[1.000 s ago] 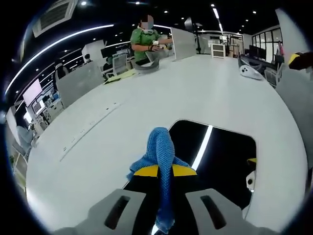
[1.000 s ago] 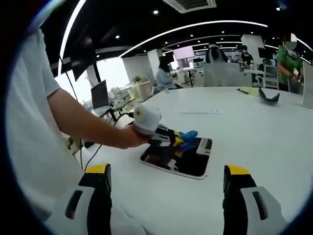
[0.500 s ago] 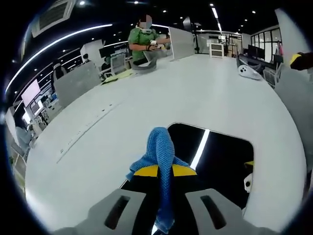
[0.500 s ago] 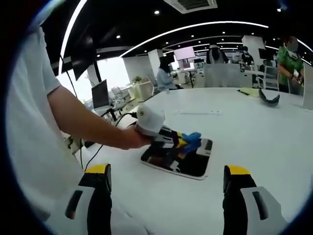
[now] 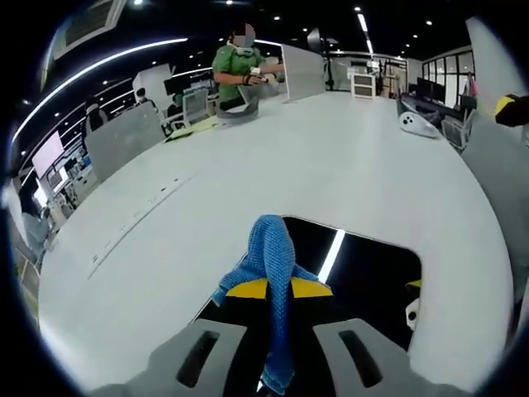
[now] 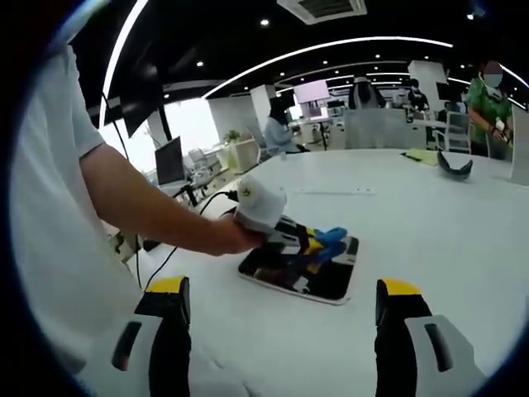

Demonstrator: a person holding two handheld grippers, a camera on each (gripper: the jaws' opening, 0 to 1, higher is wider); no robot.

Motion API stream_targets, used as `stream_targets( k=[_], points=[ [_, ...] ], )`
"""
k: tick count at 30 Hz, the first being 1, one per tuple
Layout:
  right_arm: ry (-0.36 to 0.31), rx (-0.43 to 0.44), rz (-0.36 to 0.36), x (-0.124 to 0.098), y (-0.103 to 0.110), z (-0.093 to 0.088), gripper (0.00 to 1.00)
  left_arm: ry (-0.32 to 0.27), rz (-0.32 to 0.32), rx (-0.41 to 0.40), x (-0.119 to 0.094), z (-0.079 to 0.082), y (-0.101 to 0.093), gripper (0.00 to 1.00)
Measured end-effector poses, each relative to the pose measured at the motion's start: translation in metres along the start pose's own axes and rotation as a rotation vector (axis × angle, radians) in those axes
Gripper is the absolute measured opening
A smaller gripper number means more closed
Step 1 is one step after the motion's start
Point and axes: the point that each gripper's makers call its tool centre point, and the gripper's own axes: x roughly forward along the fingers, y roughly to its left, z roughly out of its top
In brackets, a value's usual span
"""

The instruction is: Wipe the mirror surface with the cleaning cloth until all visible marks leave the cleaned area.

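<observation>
Since a second ago my left gripper [image 6: 318,241] has slid with the cloth toward the mirror's far edge; in the left gripper view less dark glass shows ahead of the cloth than before. My left jaws are pinched shut on the blue cleaning cloth [image 5: 273,263], yellow tips close either side of it, cloth bunched up and sticking out forward, resting on the mirror [image 5: 368,273]. Mirror lies flat on the white table [image 5: 331,157], dark surface with a bright ceiling-light streak reflected in it. In the right gripper view my left hand [image 6: 221,235] grips the left tool over the mirror [image 6: 326,281]. My right gripper [image 6: 281,310] is held back, apart from the mirror, jaws spread wide with nothing between them. Far across the table a person in a green top [image 5: 235,66] stands by a grey object.
</observation>
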Motion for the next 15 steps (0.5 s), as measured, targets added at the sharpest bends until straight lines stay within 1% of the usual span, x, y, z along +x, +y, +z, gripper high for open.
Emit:
stream_targets(
  k=[9, 15],
  points=[
    [0.011, 0.01, -0.006, -0.003, -0.0031, -0.0056, 0.92, -0.004, -0.011, 0.005, 0.0044, 0.0045, -0.0061, 0.05],
    [0.009, 0.016, -0.014, -0.005, -0.0051, -0.0057, 0.92, -0.01, -0.015, 0.013, 0.0076, 0.0076, -0.0102, 0.05]
  ],
)
